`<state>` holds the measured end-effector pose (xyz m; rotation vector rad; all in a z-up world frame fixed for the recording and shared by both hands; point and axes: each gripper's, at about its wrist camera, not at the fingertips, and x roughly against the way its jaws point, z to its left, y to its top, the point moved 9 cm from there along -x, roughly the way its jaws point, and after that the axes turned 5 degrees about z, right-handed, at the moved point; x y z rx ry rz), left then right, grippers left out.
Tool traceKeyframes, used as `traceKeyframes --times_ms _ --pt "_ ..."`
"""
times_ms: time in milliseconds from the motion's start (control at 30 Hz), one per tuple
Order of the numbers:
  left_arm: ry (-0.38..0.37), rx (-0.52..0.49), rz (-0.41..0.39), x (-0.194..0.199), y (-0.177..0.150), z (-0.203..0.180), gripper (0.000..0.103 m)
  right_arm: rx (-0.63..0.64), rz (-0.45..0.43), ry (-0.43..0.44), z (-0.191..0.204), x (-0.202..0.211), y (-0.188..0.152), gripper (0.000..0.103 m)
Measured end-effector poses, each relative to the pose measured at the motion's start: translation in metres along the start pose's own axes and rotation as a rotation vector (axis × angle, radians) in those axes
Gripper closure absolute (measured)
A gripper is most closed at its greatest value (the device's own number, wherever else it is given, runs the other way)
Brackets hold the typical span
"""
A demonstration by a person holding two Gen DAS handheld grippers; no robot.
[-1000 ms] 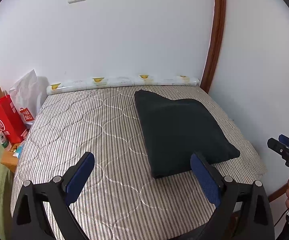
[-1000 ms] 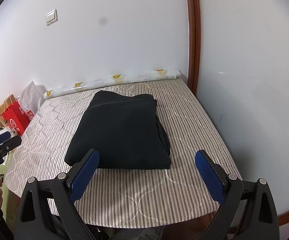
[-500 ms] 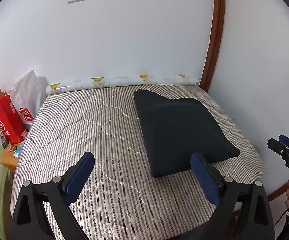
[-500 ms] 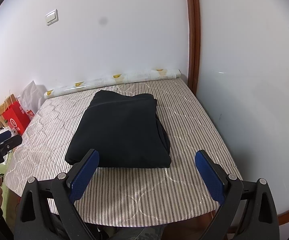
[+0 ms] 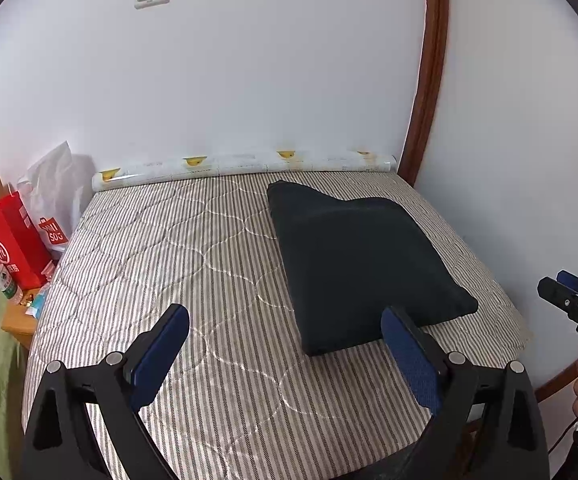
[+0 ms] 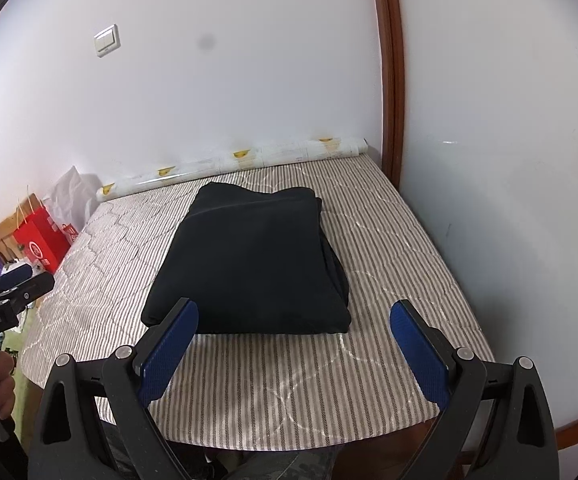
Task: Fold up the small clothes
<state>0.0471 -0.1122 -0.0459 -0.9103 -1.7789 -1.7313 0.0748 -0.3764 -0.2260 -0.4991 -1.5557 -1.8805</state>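
A dark, folded garment lies as a neat rectangle on the striped quilted mattress, towards its right side; it also shows in the right wrist view. My left gripper is open and empty, held above the mattress's front edge, left of the garment's near corner. My right gripper is open and empty, held just in front of the garment's near edge. Neither gripper touches the cloth. Each gripper also shows at the edge of the other's view.
A rolled printed sheet lies along the back wall. A red paper bag and white bags stand left of the mattress. A wall with wooden trim runs along the right side.
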Motion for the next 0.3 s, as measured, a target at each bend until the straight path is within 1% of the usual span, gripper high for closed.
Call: traceKeyframes --times_ms 200,300 --pt "0.000 -0.007 0.000 0.0011 0.0021 0.0000 0.006 0.005 -0.002 0.003 0.0004 0.0023 0.0010 0.007" --pt "0.012 -0.014 -0.018 0.0038 0.0068 0.0039 0.006 0.007 -0.003 0.011 0.0005 0.0021 0.0017 0.007"
